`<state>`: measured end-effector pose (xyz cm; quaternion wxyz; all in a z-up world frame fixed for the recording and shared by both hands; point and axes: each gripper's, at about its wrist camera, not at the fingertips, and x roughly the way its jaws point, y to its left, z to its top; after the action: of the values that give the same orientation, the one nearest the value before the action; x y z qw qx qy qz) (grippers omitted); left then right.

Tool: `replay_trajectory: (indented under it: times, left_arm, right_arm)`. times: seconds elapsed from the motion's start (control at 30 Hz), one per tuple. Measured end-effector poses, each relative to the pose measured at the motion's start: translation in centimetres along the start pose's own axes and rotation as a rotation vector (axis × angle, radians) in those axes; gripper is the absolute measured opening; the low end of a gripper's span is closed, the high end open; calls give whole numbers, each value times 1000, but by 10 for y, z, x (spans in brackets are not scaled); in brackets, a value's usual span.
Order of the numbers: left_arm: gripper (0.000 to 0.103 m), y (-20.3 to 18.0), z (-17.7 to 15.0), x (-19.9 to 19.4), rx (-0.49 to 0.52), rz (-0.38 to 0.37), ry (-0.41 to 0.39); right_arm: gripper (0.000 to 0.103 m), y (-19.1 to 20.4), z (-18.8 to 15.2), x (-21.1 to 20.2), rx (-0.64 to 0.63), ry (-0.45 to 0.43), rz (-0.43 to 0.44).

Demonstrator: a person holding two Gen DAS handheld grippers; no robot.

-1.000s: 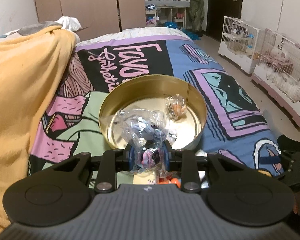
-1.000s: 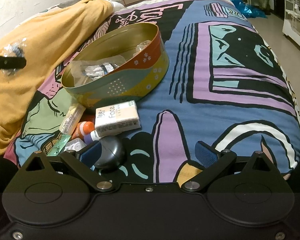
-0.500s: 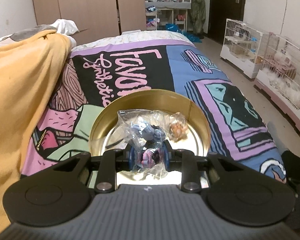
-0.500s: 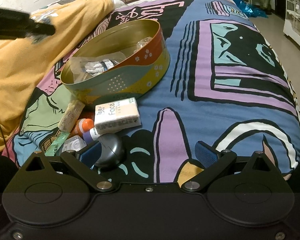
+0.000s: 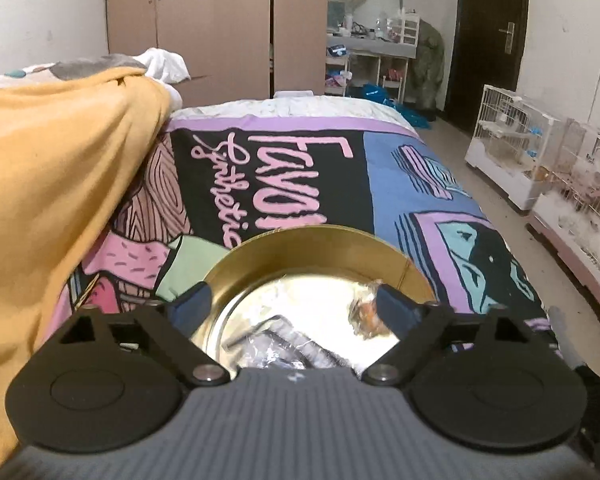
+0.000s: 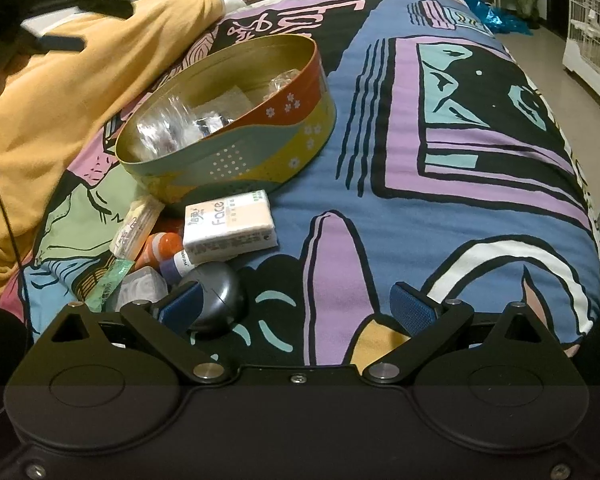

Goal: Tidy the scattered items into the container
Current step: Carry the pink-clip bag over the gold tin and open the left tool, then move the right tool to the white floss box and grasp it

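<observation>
Left wrist view: camera sits behind the left gripper [image 5: 294, 306], looking forward and down along its fingers from close above the tin [image 5: 316, 240], whose gold interior fills the lower centre. Beyond lie the bedspread [image 5: 380, 168], wardrobe [image 5: 216, 28] and cages [image 5: 540, 168] at the room's far side.

Right wrist view: camera sits behind the right gripper [image 6: 298, 306], lower and nearer the bed's foot, facing up the bed; the tin [image 6: 236, 152] stands in the middle distance, left of centre, seen obliquely from outside.

Shared field: tin, bedspread [image 6: 420, 200], orange blanket [image 5: 52, 184] [image 6: 60, 104], cages [image 6: 592, 32]. The left gripper [image 6: 52, 12] appears at the right view's upper left.
</observation>
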<state>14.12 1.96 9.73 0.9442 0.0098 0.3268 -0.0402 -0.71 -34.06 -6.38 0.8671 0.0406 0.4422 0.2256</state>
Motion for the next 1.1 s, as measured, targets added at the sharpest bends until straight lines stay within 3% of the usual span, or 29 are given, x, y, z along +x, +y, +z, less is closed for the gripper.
replay_trajectory:
  times: [0.2,0.33,0.5,0.67,0.87,1.1]
  left_arm:
    - [103,22,-29,-28,-10,-50,4]
    - [103,33,-63,-46,16,-96,10]
    - [103,41,-106,-58,58,-102,29]
    - [103,55,-136,-60,-1,-109,63]
    - [103,73,-167,-59,-53,-44,95]
    - [103,88,-190,-59,-143,-36,111]
  right_arm:
    - [100,4,-1,4,-17,10,-13]
    - [100,8,-3,0,-37,-2,3]
    - [100,19,-7,-2,-70,9,34]
    - [100,40,-15,2,-104,50,66]
    - [99,74,-25,8,-193,109,89]
    - [91,109,-22,18,-281,153,113]
